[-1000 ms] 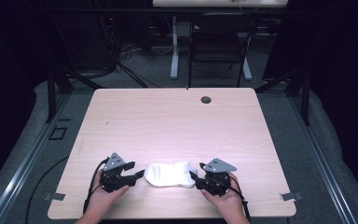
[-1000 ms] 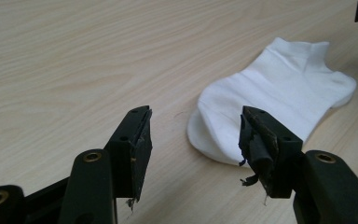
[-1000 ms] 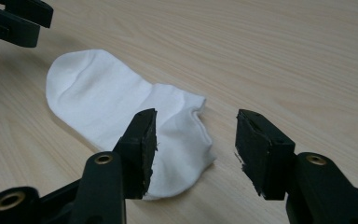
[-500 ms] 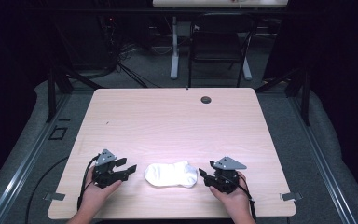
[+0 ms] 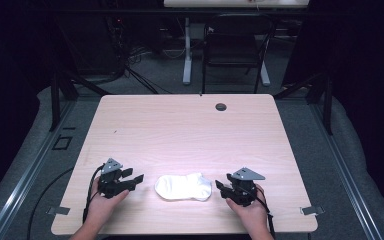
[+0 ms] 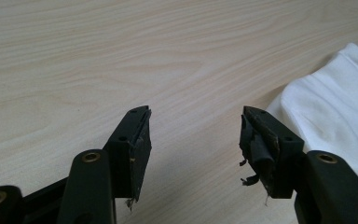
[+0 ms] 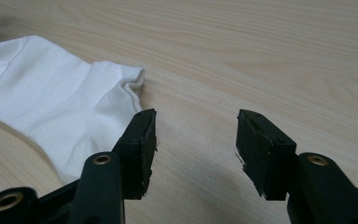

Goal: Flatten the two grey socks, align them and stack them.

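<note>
Wooden table bears white sock between two wide-spread, empty hand-held grippers, left and right.

white sock, pale wood-grain table (black grippers)

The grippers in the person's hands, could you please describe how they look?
Both the left claw and the right claw are black two-jaw tools with brass-coloured rivets, each topped by a grey three-cornered plate. Black cables trail back from them. The jaw pads look frayed.

white sock: 1 | tool: 2 — left, right | table: 1 | chair: 1
</note>
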### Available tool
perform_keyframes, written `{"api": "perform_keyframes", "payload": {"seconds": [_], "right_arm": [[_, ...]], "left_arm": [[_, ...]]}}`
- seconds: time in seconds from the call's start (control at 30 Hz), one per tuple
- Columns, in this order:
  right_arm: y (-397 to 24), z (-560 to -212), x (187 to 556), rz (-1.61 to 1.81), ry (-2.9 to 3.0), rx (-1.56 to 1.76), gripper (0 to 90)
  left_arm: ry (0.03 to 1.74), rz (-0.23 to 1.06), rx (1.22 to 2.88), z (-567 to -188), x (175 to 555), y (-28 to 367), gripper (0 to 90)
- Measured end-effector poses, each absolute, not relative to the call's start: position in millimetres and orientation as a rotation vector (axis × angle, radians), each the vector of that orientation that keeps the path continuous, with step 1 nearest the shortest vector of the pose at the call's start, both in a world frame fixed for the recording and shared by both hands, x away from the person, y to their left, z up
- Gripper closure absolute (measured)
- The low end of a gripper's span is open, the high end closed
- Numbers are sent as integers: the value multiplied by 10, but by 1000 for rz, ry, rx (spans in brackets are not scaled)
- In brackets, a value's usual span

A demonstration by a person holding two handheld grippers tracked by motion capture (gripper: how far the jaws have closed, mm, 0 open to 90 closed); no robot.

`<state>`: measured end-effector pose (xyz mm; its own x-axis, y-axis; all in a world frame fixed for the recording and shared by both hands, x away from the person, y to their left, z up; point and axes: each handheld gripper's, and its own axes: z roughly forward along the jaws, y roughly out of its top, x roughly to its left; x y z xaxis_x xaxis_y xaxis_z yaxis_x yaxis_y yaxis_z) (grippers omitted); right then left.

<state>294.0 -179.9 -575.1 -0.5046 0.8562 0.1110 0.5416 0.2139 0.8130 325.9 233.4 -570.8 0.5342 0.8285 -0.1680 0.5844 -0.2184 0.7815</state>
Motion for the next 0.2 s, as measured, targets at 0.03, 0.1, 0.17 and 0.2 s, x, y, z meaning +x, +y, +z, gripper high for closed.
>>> {"api": "perform_keyframes", "payload": {"seconds": [0.03,0.1,0.17,0.2], "right_arm": [[-1800,-5754,2944,1186,2137,1306,476],[-1802,-5761,2949,1188,2141,1313,478],[-1809,-5762,2952,1184,2144,1320,486],[-1812,-5759,2952,1185,2145,1321,493]], "left_arm": [[1154,361,1915,-5711,3262,2338,432],[1159,366,1909,-5706,3261,2348,432],[1165,386,1906,-5700,3258,2357,429],[1169,391,1908,-5694,3256,2363,427]]}}
